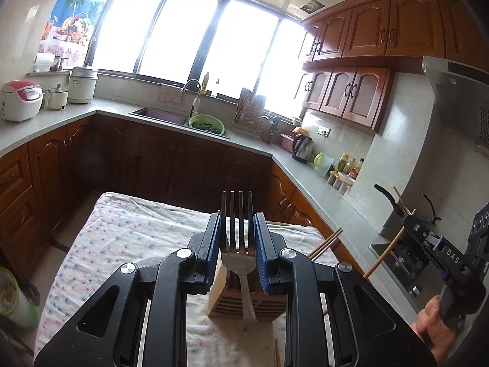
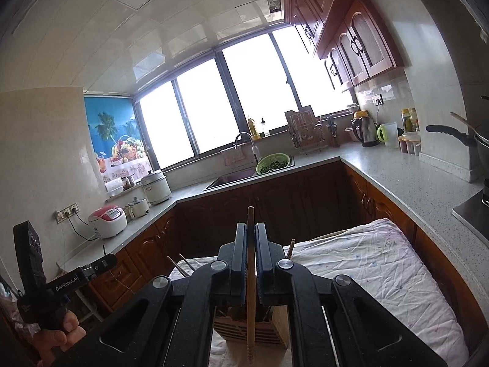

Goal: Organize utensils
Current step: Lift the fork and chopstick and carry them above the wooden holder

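Observation:
My left gripper (image 1: 237, 235) is shut on a metal fork (image 1: 237, 214), tines pointing up, its handle hanging down over a slatted wooden utensil holder (image 1: 226, 305) on the cloth-covered table (image 1: 122, 238). My right gripper (image 2: 250, 235) is shut on a wooden chopstick (image 2: 250, 305), held upright over the same wooden holder (image 2: 275, 333). More chopsticks (image 1: 325, 244) stick out of the holder. The right gripper's body shows at the right edge of the left wrist view (image 1: 440, 253); the left gripper's body shows at the left of the right wrist view (image 2: 61, 284).
The table wears a dotted white cloth (image 2: 366, 263). Wooden cabinets and grey counters wrap around it, with a sink (image 1: 159, 114), green colander (image 1: 207, 124), rice cooker (image 1: 20, 99), kettle (image 1: 302, 148) and a stove (image 1: 406, 263) at the right.

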{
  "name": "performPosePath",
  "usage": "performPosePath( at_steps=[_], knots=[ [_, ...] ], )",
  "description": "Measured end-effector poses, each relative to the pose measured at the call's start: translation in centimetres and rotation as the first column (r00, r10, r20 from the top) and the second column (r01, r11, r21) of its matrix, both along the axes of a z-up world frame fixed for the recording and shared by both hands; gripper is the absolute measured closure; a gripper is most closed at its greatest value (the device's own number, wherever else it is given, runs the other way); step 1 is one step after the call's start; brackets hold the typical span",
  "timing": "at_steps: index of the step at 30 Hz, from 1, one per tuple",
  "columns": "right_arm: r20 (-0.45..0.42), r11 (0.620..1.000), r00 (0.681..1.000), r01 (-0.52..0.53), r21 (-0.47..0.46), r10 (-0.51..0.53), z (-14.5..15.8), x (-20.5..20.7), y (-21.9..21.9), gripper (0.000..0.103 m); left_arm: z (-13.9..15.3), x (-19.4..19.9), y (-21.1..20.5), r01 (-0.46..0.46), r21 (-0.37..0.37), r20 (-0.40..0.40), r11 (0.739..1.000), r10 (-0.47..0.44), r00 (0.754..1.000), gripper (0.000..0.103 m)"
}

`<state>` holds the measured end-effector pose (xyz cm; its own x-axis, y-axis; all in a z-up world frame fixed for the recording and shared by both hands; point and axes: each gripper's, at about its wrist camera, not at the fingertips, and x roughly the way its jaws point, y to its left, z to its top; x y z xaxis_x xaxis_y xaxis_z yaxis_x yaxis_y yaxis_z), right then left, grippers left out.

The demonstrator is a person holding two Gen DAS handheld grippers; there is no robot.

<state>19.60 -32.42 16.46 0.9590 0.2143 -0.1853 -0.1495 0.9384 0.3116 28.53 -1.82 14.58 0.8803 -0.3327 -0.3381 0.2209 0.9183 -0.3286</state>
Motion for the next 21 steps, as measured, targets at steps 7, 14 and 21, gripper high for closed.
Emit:
performPosePath(
  at_steps=[7, 14, 21],
  knots=[
    [0.03, 1.0, 0.999, 0.018, 0.001, -0.018, 0.8, 2.0, -0.3, 0.098, -0.2, 2.6, -0.6, -0.027, -0.011, 0.004, 1.0, 0.027, 1.0, 0.083],
    [0.062, 1.0, 0.998, 0.023, -0.012, -0.022, 1.4, 4.1, -0.2, 0.098, -0.5, 5.1, -2.1, -0.05, -0.003, 0.035, 0.999, 0.05, 0.998, 0.083],
    [0.069, 0.999, 0.998, 0.014, -0.03, -0.012, 0.3, 6.3, 0.5, 0.098, -2.4, 6.9, -3.8, -0.056, 0.013, 0.045, 0.998, 0.056, 0.997, 0.083]
  ],
)
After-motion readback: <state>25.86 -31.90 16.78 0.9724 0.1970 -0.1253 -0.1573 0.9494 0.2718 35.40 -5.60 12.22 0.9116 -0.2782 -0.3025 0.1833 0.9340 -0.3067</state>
